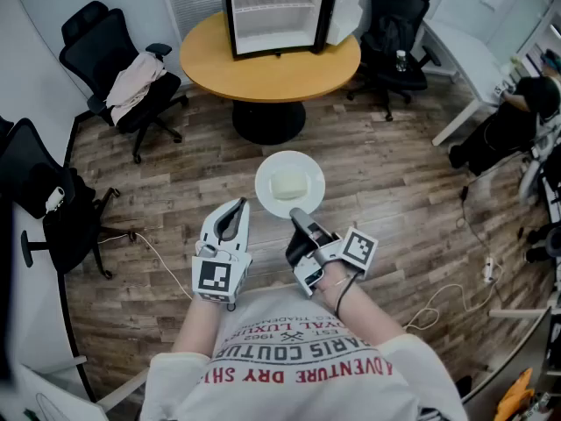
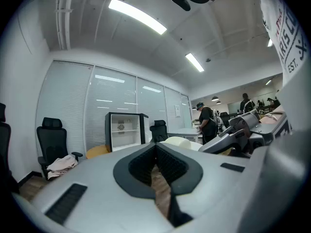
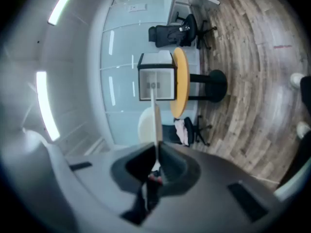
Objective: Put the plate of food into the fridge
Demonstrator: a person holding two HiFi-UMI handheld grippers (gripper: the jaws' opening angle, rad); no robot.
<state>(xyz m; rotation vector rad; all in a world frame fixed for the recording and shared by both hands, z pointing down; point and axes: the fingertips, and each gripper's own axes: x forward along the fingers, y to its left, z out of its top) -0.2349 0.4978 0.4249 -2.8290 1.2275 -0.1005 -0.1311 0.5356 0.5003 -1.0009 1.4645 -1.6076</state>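
Open floor [image 1: 193,165] ahead, fridge [image 1: 273,16] mouth unblocked

Bare boards are left free between the plate [image 1: 290,184] and the round surface [image 1: 263,73]. The fridge is stood open at the near edge, its door [image 1: 344,7] swung to the right. The approach is flanked by a left chair [image 1: 123,77] and a right chair [image 1: 394,29].

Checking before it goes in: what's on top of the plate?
One pale block of food sits on the white plate. The right hand-held gripper, clamped on its near rim, covers that edge.

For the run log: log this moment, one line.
right gripper: shut on plate | left gripper: shut, empty | fridge: open, on table
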